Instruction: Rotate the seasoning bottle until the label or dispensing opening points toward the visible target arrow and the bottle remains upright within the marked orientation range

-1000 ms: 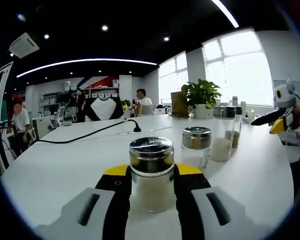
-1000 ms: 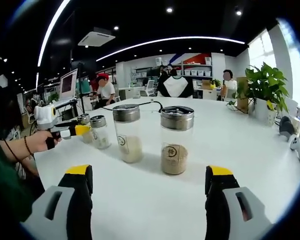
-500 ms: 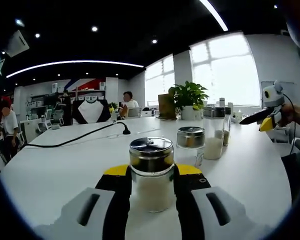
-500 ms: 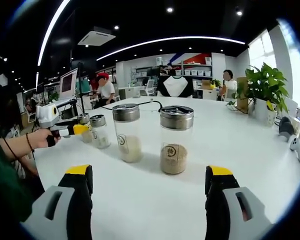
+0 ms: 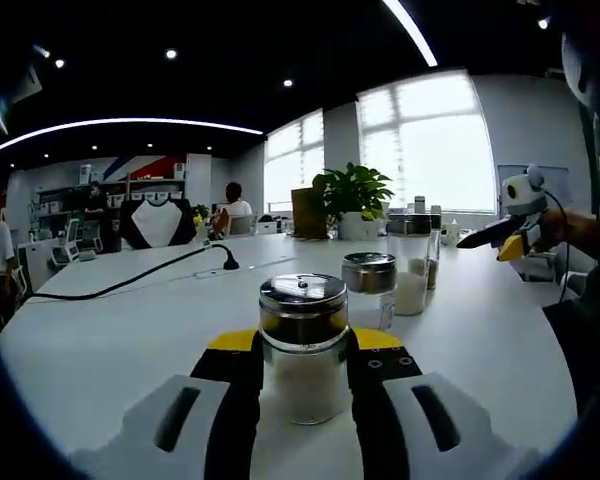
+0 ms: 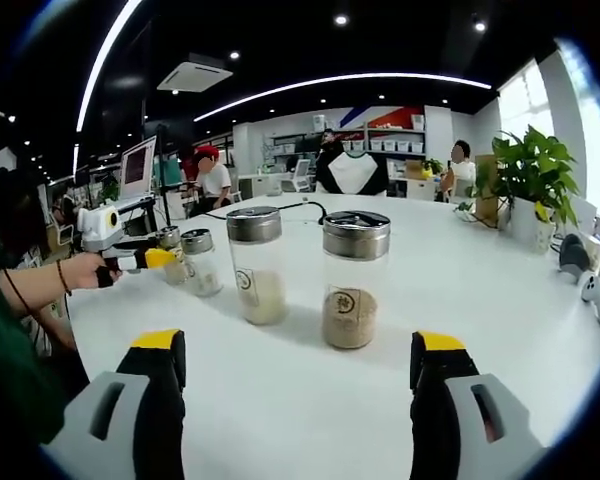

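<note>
On the white bench point(image 5: 100, 340), the left tool point(image 5: 301, 362) is clamped around the upright seasoning bottle point(image 5: 302, 345); right tool point(image 6: 300, 372) sits wide open, holding nothing, facing two taller jars point(image 6: 355, 277).

A wide white table point(image 5: 110, 330) with a rounded edge carries several glass jars with metal lids. In the right gripper view, a jar of white grains point(image 6: 256, 264) and a jar of brown grains point(image 6: 353, 279) stand upright side by side near the middle, with two smaller jars point(image 6: 199, 262) toward the left edge. In the left gripper view, a black cable point(image 5: 130, 279) lies across the far part, and a potted plant point(image 5: 352, 198) stands by the far edge.
</note>
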`<state>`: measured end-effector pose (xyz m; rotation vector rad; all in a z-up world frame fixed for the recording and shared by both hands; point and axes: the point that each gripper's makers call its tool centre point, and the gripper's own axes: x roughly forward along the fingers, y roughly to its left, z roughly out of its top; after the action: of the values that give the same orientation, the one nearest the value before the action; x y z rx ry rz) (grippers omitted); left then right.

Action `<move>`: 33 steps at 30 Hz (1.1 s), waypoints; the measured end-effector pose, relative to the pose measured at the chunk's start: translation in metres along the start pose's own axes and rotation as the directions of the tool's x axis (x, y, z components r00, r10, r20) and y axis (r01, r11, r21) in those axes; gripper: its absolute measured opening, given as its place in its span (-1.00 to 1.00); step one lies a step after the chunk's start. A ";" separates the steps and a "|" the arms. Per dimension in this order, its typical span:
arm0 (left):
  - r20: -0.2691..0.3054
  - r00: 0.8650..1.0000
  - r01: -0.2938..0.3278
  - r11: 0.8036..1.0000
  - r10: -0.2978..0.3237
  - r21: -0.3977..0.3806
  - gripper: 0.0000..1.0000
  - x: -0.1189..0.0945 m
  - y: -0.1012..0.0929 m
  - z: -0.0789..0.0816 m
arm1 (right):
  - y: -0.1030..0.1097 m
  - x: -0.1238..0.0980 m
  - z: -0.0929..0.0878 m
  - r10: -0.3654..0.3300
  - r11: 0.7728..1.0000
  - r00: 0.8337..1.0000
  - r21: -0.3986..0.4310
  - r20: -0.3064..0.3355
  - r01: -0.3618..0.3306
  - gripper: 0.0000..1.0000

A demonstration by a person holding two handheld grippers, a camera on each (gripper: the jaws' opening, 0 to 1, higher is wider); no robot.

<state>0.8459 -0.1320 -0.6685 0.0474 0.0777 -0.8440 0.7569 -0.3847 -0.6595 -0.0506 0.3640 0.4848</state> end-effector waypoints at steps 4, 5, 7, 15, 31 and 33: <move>0.000 1.000 0.031 0.999 -0.031 0.004 -0.31 0.001 -0.002 0.000 | 0.001 -0.001 0.002 0.007 1.000 1.000 0.013 0.013 -0.008 0.89; -0.001 0.999 0.042 0.999 -0.042 0.005 -0.31 0.001 -0.002 0.000 | 0.002 -0.001 0.002 0.008 1.000 1.000 0.015 0.012 -0.008 0.89; 0.002 0.998 0.058 0.998 -0.058 0.006 -0.31 0.001 -0.003 0.000 | 0.001 0.000 0.001 0.007 1.000 1.000 0.013 0.005 -0.007 0.89; 0.004 0.997 0.077 0.997 -0.077 0.001 -0.31 0.002 -0.004 0.000 | 0.002 0.000 0.002 0.011 1.000 1.000 0.009 0.000 -0.011 0.88; -0.011 0.997 0.072 0.997 -0.072 0.020 -0.16 0.001 -0.007 -0.003 | -0.001 -0.004 0.001 -0.006 1.000 1.000 0.013 -0.002 0.006 0.88; 0.008 1.000 0.027 1.000 -0.027 0.003 0.09 0.000 -0.003 -0.002 | -0.002 -0.005 0.000 -0.010 1.000 1.000 0.017 -0.001 0.010 0.88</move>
<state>0.8435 -0.1333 -0.6701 0.0464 0.0699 -0.8711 0.7541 -0.3888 -0.6574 -0.0360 0.3682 0.4722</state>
